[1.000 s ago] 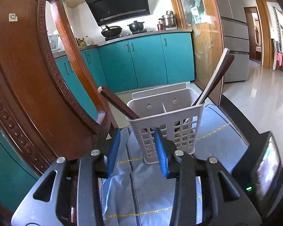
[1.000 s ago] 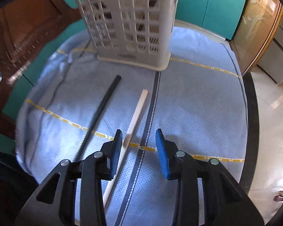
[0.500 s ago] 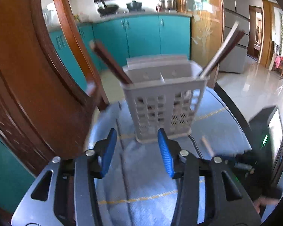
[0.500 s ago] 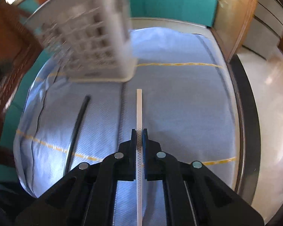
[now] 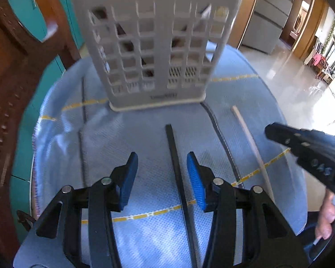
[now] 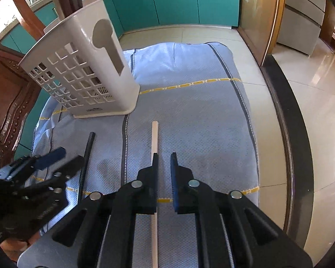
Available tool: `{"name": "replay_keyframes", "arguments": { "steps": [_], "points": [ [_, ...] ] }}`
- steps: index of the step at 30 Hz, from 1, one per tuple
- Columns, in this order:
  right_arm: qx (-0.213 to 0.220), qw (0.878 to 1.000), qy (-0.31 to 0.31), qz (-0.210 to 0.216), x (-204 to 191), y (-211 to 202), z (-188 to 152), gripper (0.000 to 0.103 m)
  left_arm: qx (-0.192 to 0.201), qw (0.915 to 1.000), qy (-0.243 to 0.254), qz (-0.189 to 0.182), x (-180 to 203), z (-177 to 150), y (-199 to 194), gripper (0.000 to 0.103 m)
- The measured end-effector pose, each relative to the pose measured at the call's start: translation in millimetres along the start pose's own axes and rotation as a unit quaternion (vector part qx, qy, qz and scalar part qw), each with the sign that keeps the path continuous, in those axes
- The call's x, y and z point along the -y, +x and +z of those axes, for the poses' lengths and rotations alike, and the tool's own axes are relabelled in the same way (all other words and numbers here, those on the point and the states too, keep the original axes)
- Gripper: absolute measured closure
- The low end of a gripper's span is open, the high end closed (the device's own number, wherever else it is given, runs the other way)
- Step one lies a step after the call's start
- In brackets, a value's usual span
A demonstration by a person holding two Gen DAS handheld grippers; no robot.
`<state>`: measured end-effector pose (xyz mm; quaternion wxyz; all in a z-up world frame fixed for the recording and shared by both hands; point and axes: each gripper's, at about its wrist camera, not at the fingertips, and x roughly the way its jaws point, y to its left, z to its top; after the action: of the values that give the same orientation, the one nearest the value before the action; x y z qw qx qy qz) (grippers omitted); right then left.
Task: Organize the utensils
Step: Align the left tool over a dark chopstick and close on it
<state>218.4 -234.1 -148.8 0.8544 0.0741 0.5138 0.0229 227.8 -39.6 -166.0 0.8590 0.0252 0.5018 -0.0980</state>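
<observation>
The right hand-held gripper (image 6: 164, 156), clamped on the pale chopstick (image 6: 154, 138) half a second ago, now stands apart; that chopstick lies centre frame on the cloth-covered surface (image 6: 201, 116). The left hand-held gripper (image 5: 162, 158), apart, straddles the black chopstick (image 5: 174, 154) below the basket (image 5: 154, 44). Judgement: pickup unfinished.

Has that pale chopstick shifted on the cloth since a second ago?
Yes. The pale chopstick now lies right of the cloth's dark stripe, nearly parallel to it. A second ago it lay left of it.
</observation>
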Motion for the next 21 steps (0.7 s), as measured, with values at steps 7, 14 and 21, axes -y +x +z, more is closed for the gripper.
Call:
{"name": "replay_keyframes", "arguments": {
  "steps": [7,14,21],
  "points": [
    [0.008,1.0,-0.021,-0.013,-6,2,1,0.084,-0.019,0.9996,0.019,0.006,7,-5,13,0.076],
    [0.001,0.998,-0.062,-0.009,-26,24,-1,0.084,-0.022,0.9995,0.022,0.002,3,-9,9,0.082],
    [-0.028,0.997,-0.065,-0.009,-35,30,-11,0.097,-0.028,0.9993,0.02,0.01,-12,-14,7,0.082]
  ]
}}
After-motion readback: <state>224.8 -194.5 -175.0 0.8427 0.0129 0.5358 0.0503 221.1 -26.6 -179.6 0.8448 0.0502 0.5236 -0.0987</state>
